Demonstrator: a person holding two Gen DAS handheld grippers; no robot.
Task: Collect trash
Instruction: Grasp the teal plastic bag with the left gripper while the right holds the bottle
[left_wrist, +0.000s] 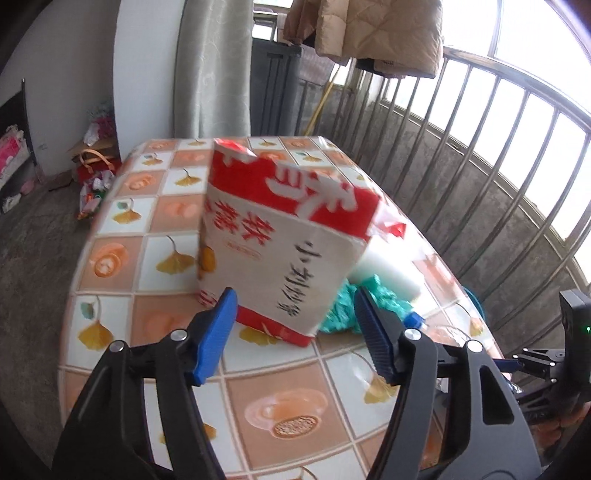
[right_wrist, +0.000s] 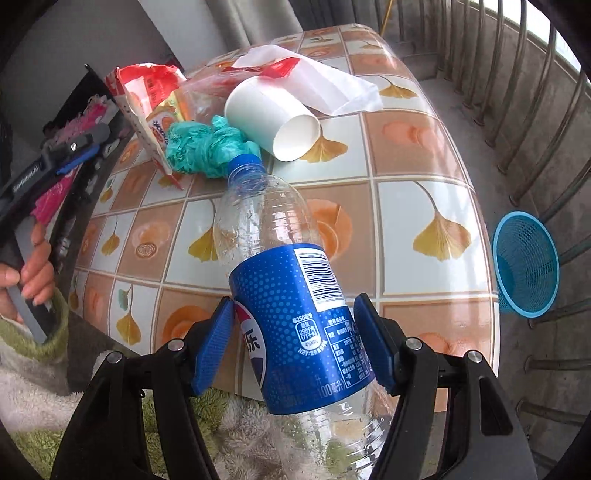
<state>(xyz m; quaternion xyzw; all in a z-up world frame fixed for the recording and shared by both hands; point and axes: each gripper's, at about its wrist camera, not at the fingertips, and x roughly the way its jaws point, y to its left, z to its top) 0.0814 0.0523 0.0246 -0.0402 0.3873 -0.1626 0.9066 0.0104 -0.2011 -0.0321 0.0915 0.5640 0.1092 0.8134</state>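
Looking along the left gripper (left_wrist: 293, 332), the left wrist view is showing blue jaws standing partly apart, with the lower corner of a red-and-white snack bag (left_wrist: 284, 236) sitting between them; neither pad is pressing on it, so nothing is being held. The bag is standing on the tiled desk (left_wrist: 122, 266), at twelve o'clock from the jaws. A crumpled teal bag (left_wrist: 341, 315) is lying at two o'clock, touching the snack bag's side, with a white paper cup (left_wrist: 388, 271) lying just behind it.

Turning to the right wrist view, the right gripper (right_wrist: 293, 345) is gripping a clear plastic bottle (right_wrist: 291, 295) by its blue label, both pads pressing on its sides and the blue cap pointing to eleven o'clock. The bottle is hanging above the desk's near edge. On the desk beyond the cap the teal bag (right_wrist: 207, 146), the paper cup (right_wrist: 271, 118) on its side and a white wrapper (right_wrist: 332, 86) are lying. A blue mesh basket (right_wrist: 524, 262) is sitting off the desk at three o'clock. At nine o'clock a hand (right_wrist: 31, 269) is holding the other gripper's handle.
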